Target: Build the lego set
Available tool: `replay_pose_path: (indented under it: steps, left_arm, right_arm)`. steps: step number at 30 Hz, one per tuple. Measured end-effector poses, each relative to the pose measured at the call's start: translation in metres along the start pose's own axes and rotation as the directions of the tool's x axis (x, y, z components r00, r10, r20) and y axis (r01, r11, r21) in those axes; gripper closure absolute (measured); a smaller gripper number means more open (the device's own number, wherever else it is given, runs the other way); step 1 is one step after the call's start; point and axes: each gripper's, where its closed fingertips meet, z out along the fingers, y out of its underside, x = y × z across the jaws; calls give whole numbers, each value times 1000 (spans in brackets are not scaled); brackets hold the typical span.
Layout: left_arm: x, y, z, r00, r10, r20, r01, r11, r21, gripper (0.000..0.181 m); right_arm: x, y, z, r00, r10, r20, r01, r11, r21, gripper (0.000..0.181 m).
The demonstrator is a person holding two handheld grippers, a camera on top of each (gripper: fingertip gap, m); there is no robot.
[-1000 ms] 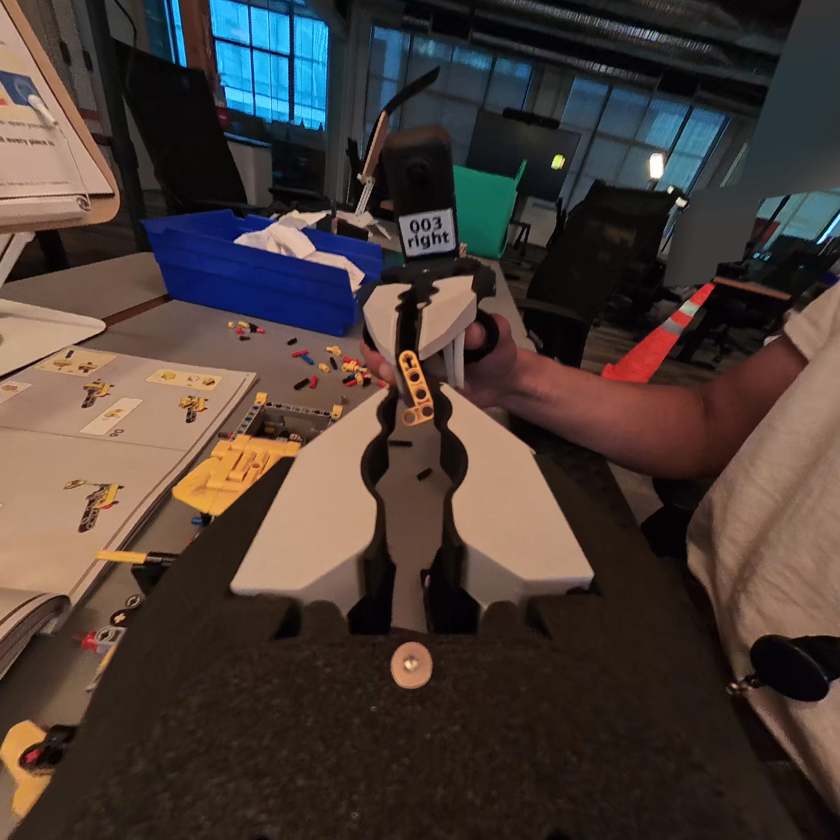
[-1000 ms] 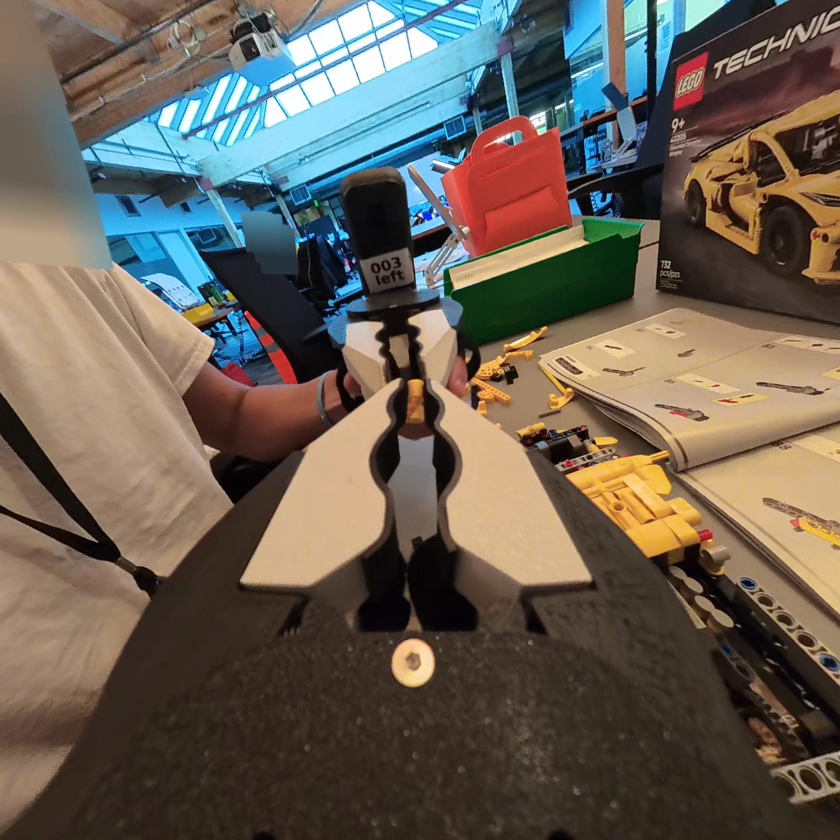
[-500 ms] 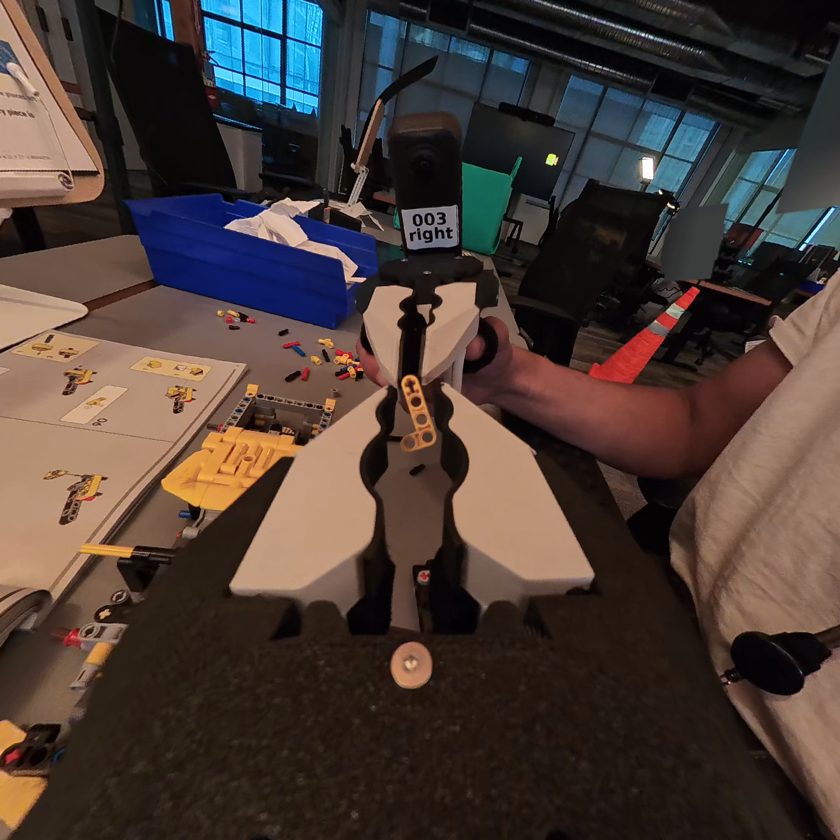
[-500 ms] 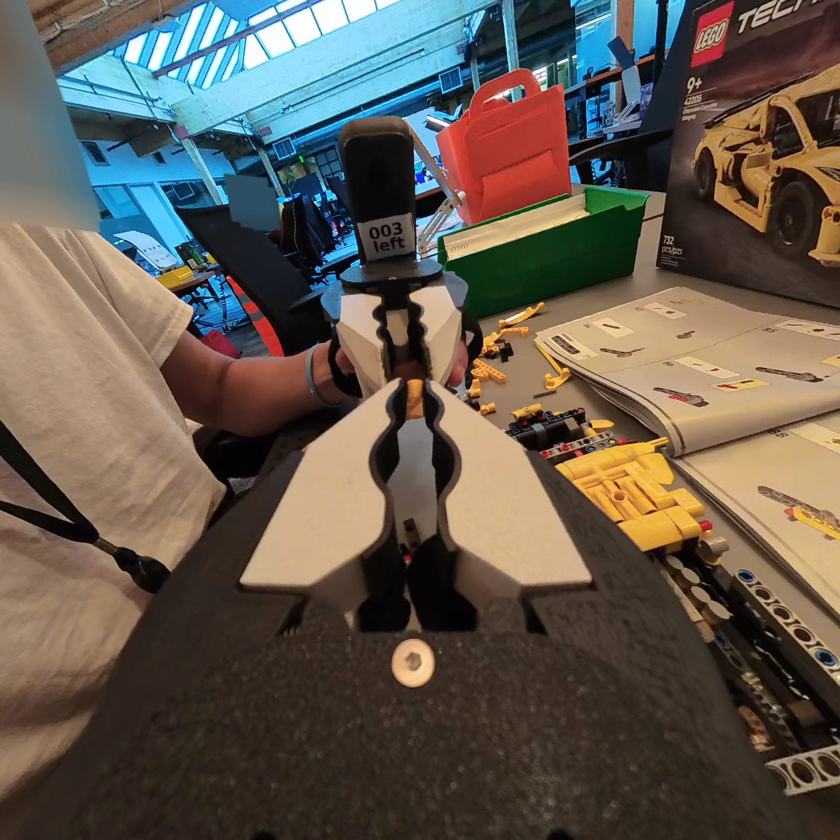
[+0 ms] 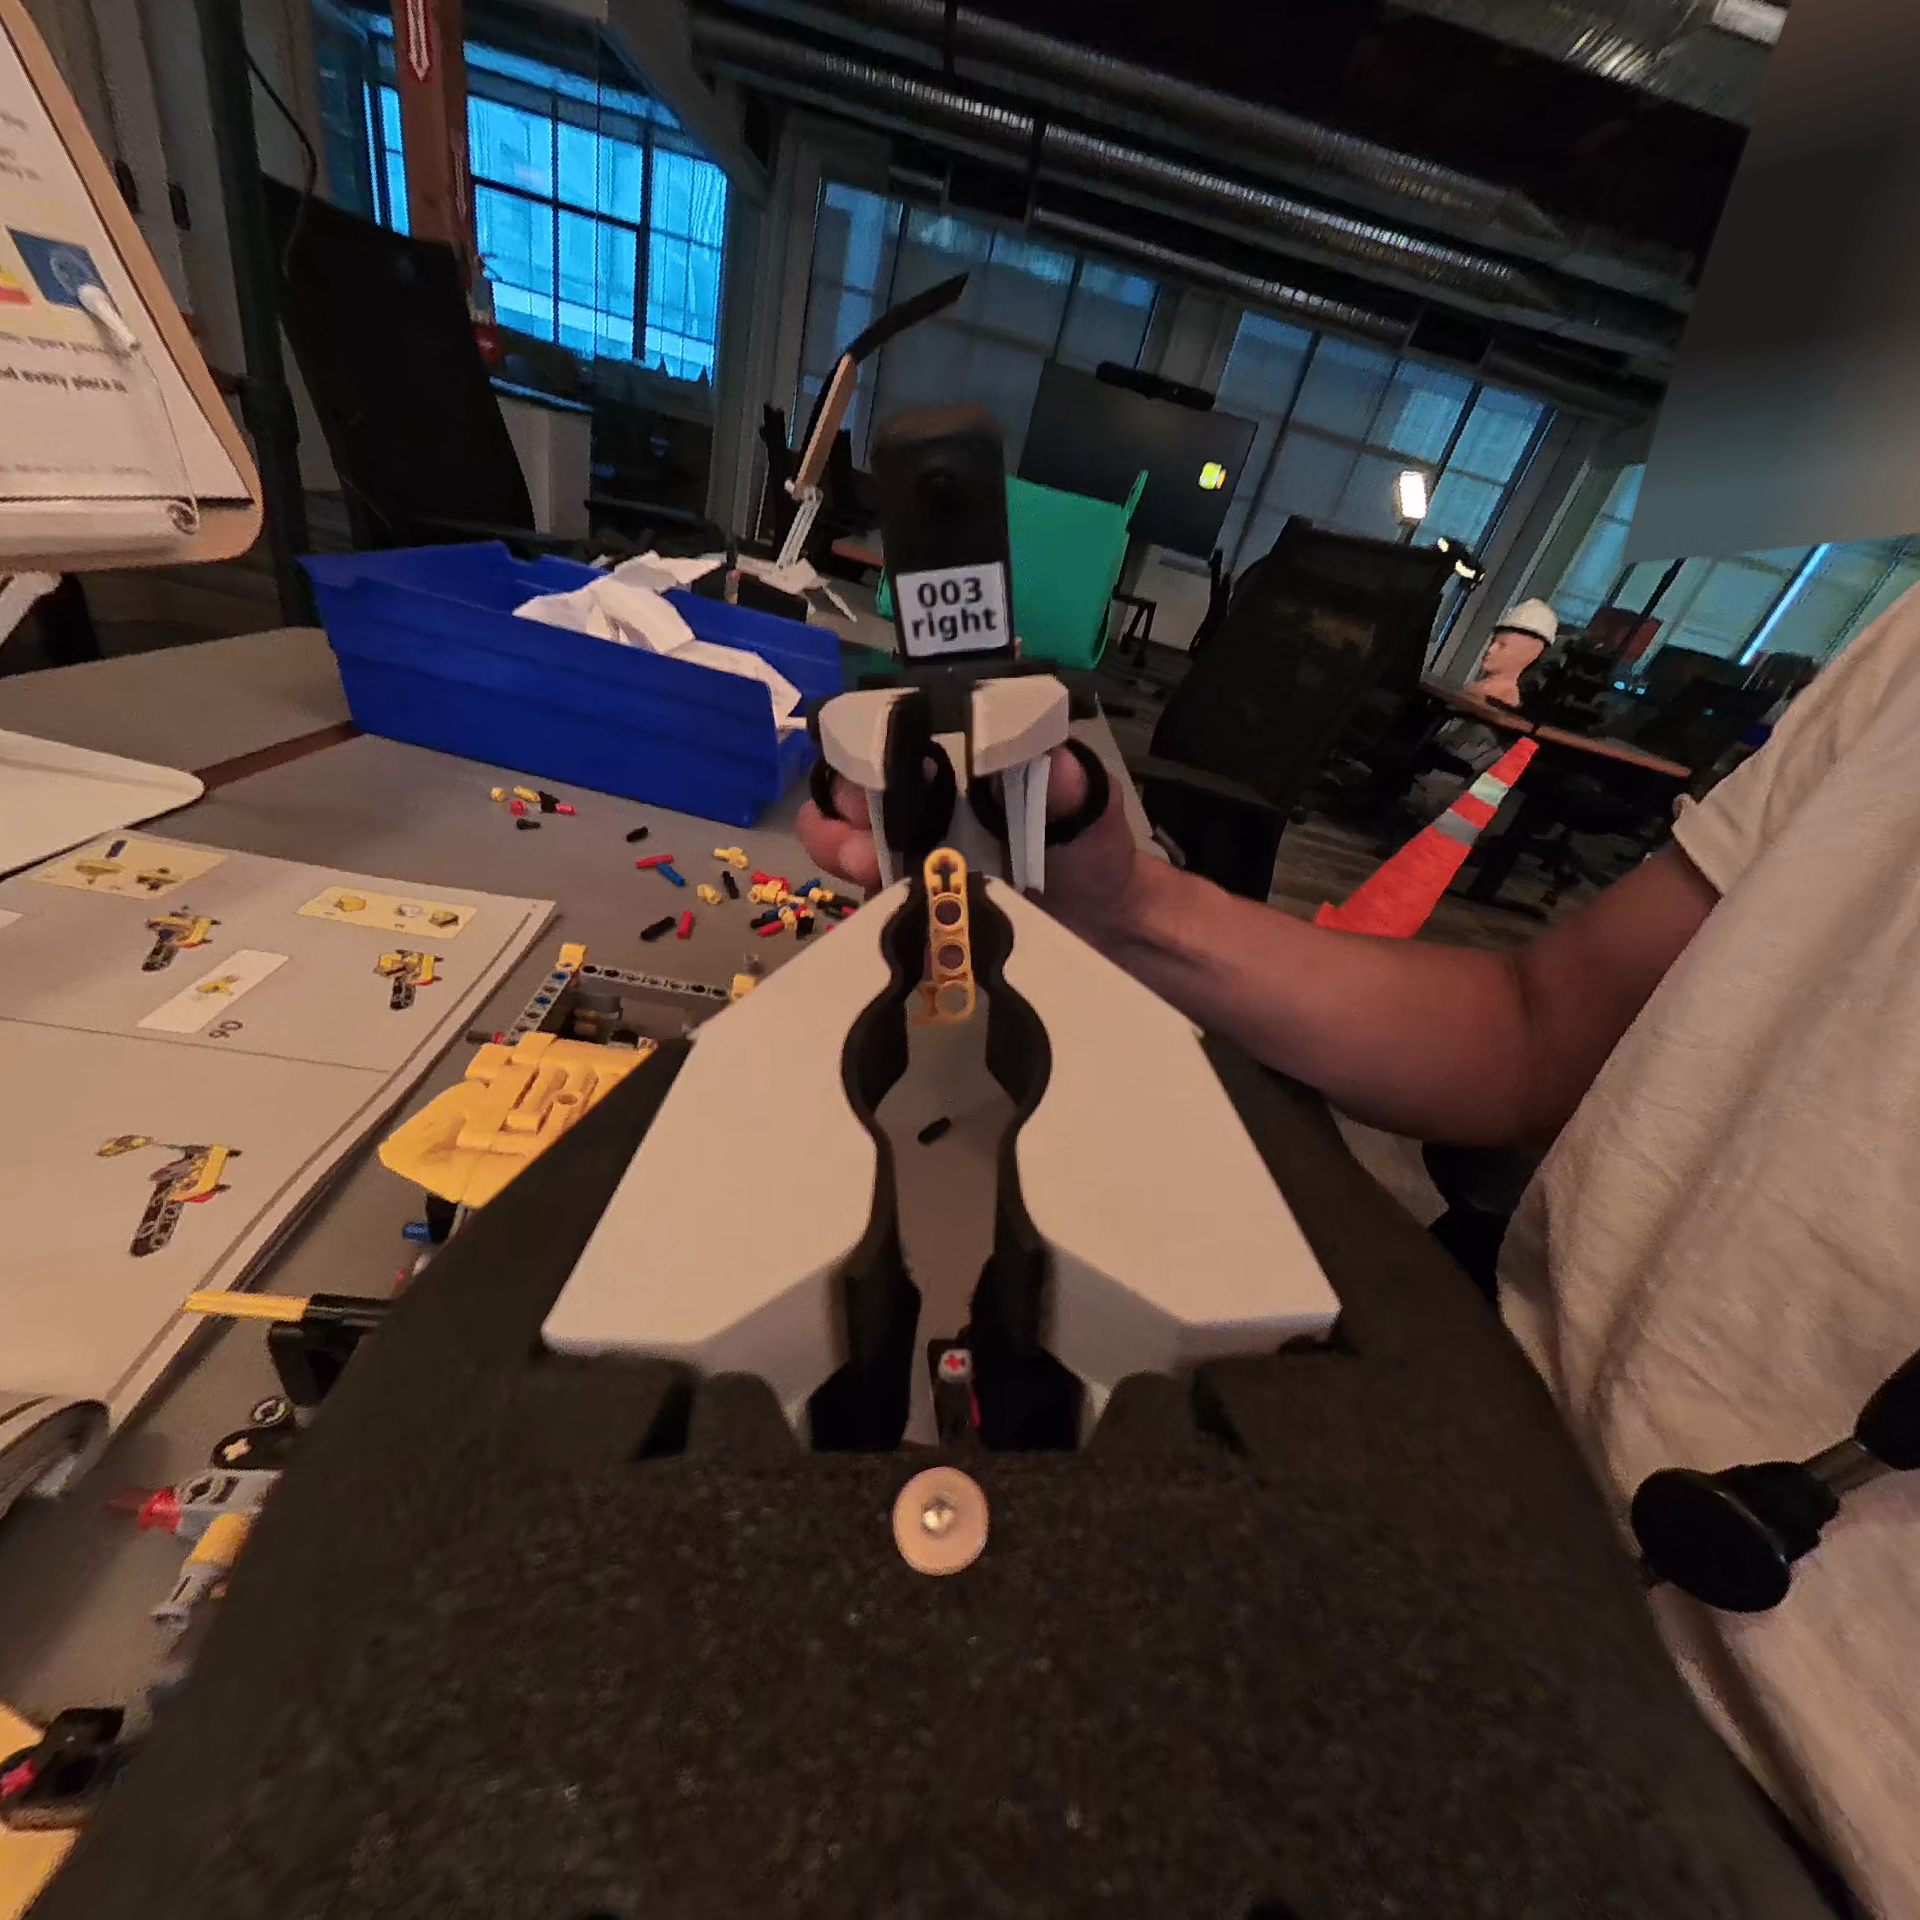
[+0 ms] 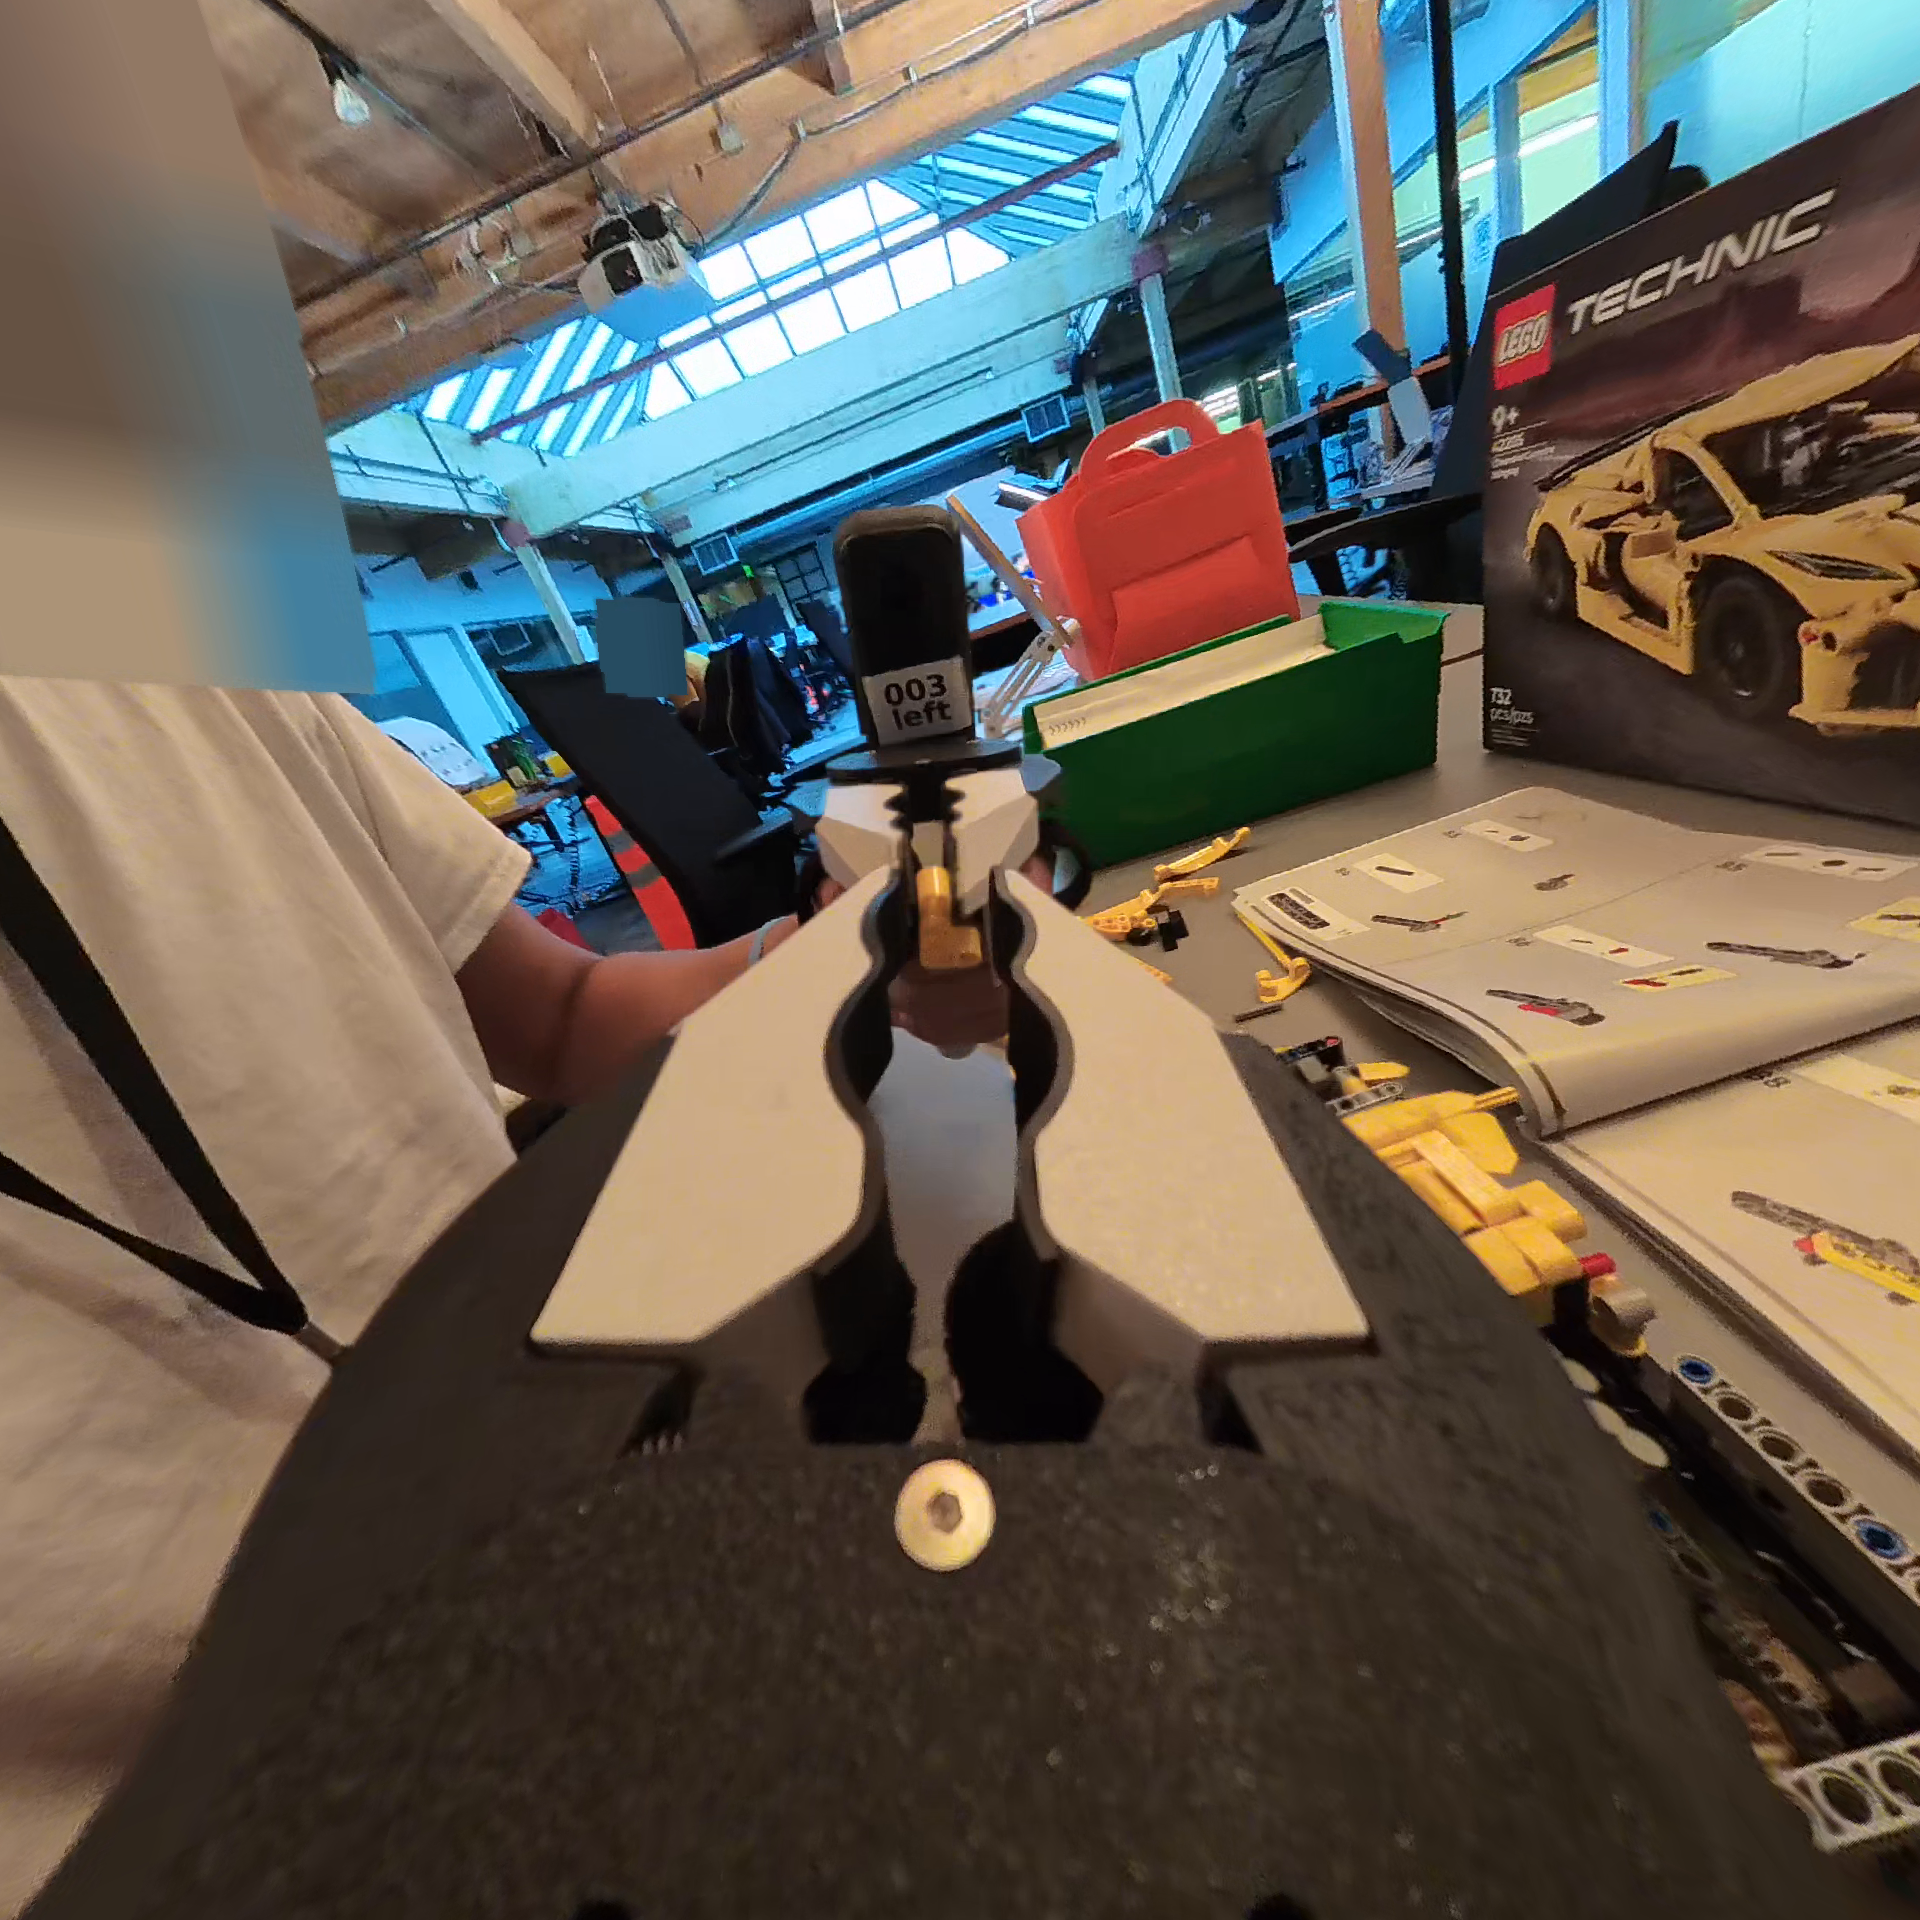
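I had the yellow beam pinched upright between the tips of my left gripper, held in the air off the near edge of the table. The beam's top hole stood just above the fingertips. My right gripper faced it head-on with its jaws parted on either side of the beam's edge. I could not tell whether they touched it.

I judged the step to be a handover or regrip before fitting the beam to the half-built yellow assembly, which lay on the table just beside the open instruction booklet.

To do it well, I needed the left pinch firm and steady while the right jaws closed squarely on the flat faces, clear of the holes. A thin beam gripped off-centre would likely twist or spring out. The left should let go only once the right clearly had it. A drop here could send the beam into the loose pieces scattered beyond.
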Motion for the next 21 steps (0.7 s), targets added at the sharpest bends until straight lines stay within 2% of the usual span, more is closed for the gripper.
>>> replay_pose_path:
  steps: [5, 8, 10, 12, 14, 16, 17, 19, 21]
  left_arm:
    - [-1, 1, 0, 1000, 14, 9, -14, 1000, -7, 174]
    - [-2, 5, 3, 1000, 11, 19, -11, 1000, -21, 174]
    - [-8, 3, 2, 999, -20, 41, 21, 1000, -8, 174]
    - [-18, 3, -1, 995, -66, 82, 66, 998, 2, 174]
    - [-22, 2, -4, 991, -90, 97, 88, 996, 20, 174]
    - [-26, 0, -8, 988, -106, 110, 102, 994, 36, 174]
    - [-28, -2, -10, 987, -117, 114, 112, 993, 42, 174]
    - [-29, -7, -13, 985, -138, 108, 131, 989, 72, 174]
    - [-28, -12, -16, 983, -166, 82, 158, 983, 97, 174]
  right_arm:
    - [-5, 19, 16, 999, -46, 7, 46, 995, -90, 166]
    - [-6, 22, 20, 999, -48, 7, 48, 994, -101, 165]
    - [-3, 27, 18, 988, -153, -34, 146, 978, -150, 155]
    - [6, 20, 13, 930, -339, -142, 314, 934, -173, 150]
    - [14, 13, -3, 894, -373, -248, 328, 922, -204, 155]
    - [8, 21, -25, 938, -247, -242, 183, 949, -257, 151]
    - [10, 34, -41, 940, -200, -277, 105, 941, -323, 148]
    - [15, 72, -82, 889, -240, -391, 8, 860, -510, 152]
    - [15, 108, -114, 826, -309, -471, -72, 772, -632, 157]
